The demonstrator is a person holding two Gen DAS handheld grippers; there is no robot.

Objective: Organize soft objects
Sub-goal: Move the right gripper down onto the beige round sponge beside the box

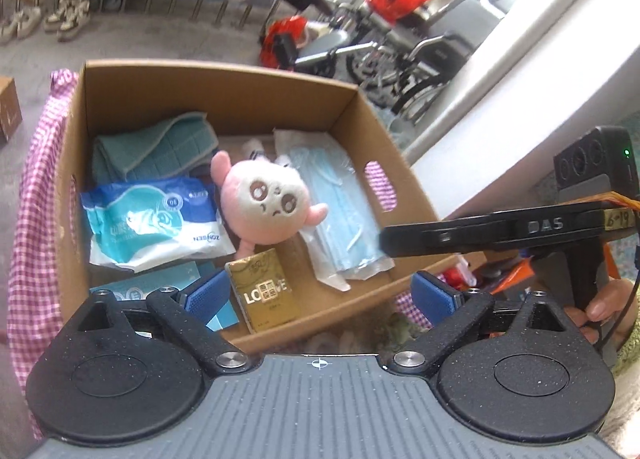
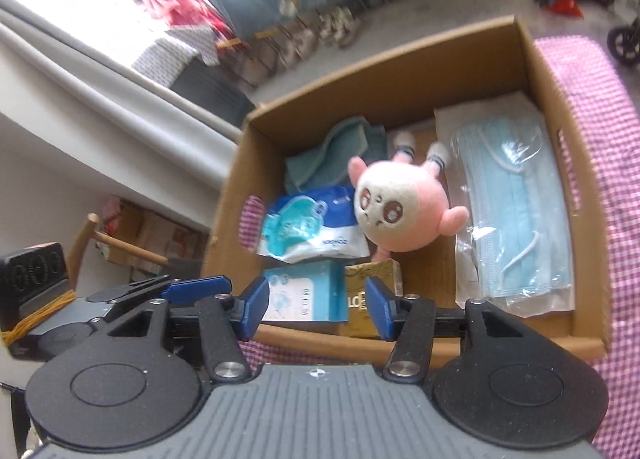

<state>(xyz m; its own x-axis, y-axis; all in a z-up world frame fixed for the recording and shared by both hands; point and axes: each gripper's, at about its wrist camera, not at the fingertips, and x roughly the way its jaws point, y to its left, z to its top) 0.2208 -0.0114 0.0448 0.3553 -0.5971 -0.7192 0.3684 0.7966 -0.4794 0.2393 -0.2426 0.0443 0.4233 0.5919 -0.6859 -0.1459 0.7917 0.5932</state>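
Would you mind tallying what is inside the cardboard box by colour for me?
Pink: 1, the plush toy
Green: 1, the folded cloth
Blue or teal: 3, the wipes pack, the bag of face masks, the small teal box
Gold: 1, the tissue pack
Total: 6

A pink-and-white plush toy lies face-up at frame centre inside the open cardboard box, bagged blue masks right.
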